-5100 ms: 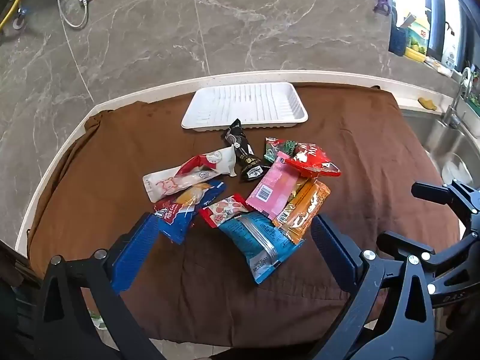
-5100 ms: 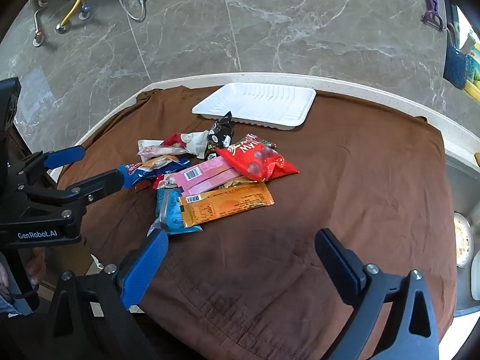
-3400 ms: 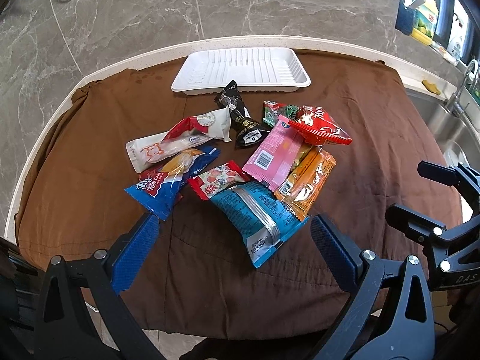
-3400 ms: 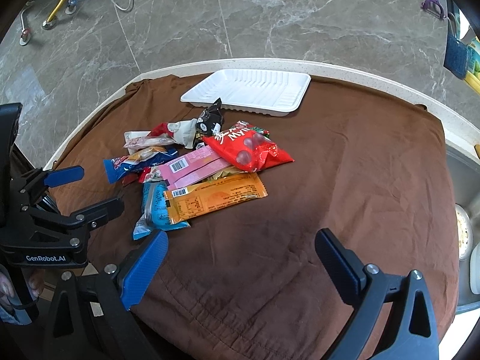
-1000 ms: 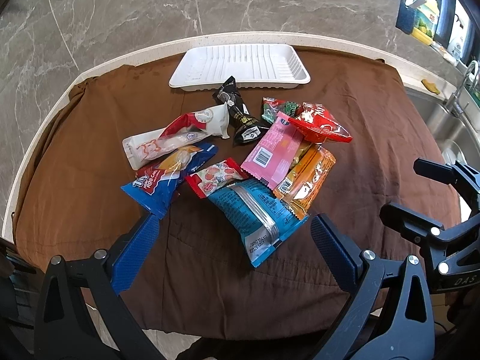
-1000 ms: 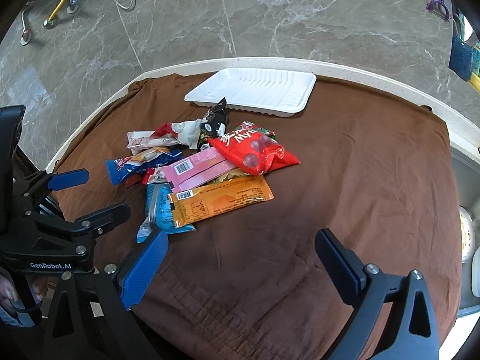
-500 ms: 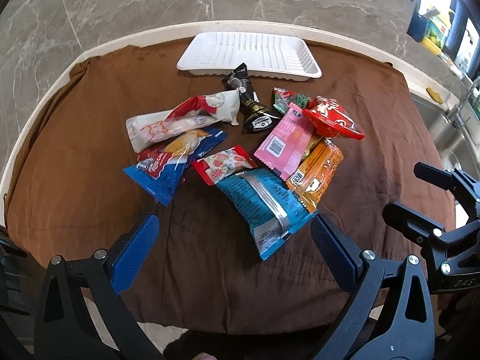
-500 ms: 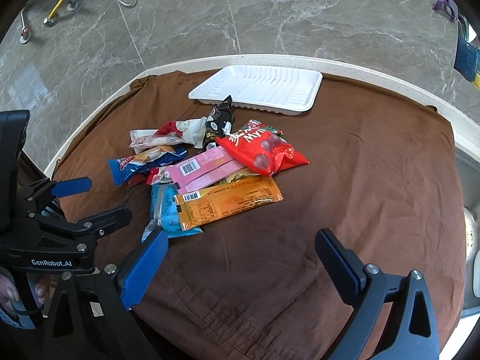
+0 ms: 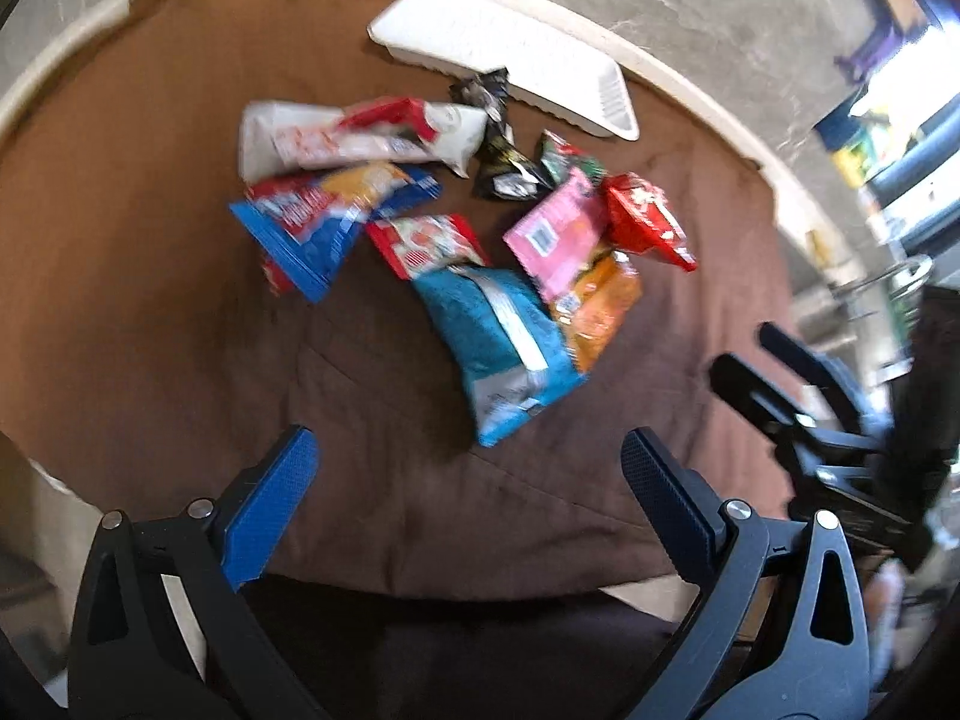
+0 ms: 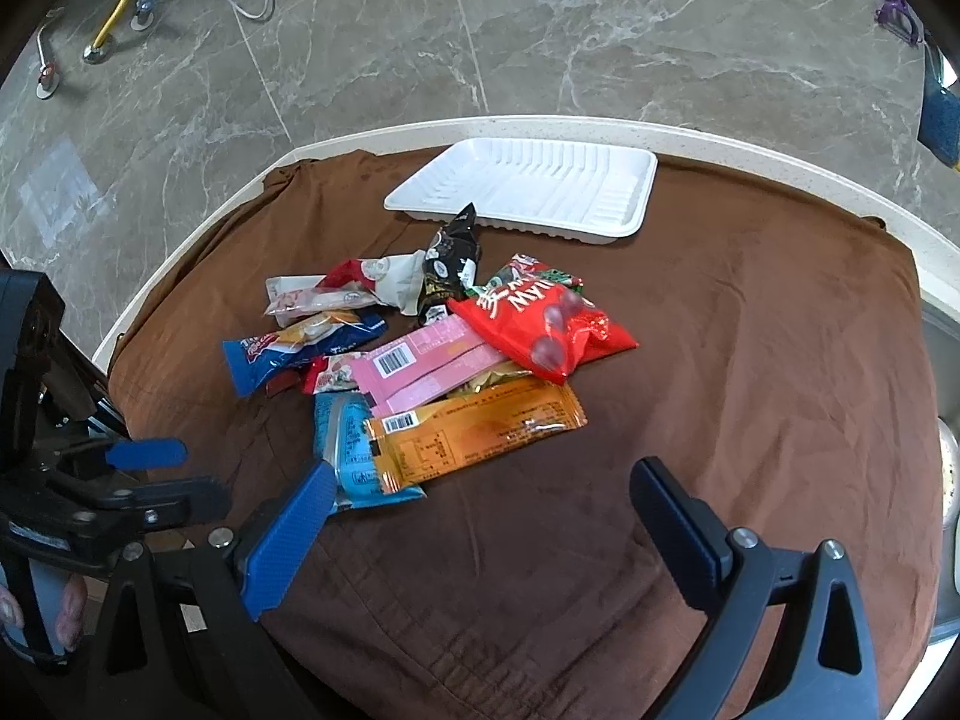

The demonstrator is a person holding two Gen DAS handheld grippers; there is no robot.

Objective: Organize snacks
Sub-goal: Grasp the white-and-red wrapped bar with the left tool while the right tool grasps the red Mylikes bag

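Snack packets (image 10: 432, 354) lie heaped mid-cloth, just short of the empty white tray (image 10: 528, 186) presumably meant for them; left gripper (image 9: 468, 468) and right gripper (image 10: 480, 480) hover spread, holding nothing.

I see a cloth (image 10: 750, 360) spread over the counter (image 10: 780, 150), with a tray (image 10: 528, 189) lying on it at the far edge. Nearer to me than the tray sits a loose cluster of snack packets (image 10: 432, 354), all on the cloth, many overlapping. One packet (image 10: 450, 252) at the back of the cluster has its tip just touching the tray's near rim. At the cluster's near edge two packets lie side by side, the left one (image 10: 345, 450) partly under the right one (image 10: 480, 432). My left gripper (image 10: 144, 474) hangs left of the cluster, my right gripper (image 10: 480, 498) just before it. To the far right lies a sink (image 9: 852, 294).
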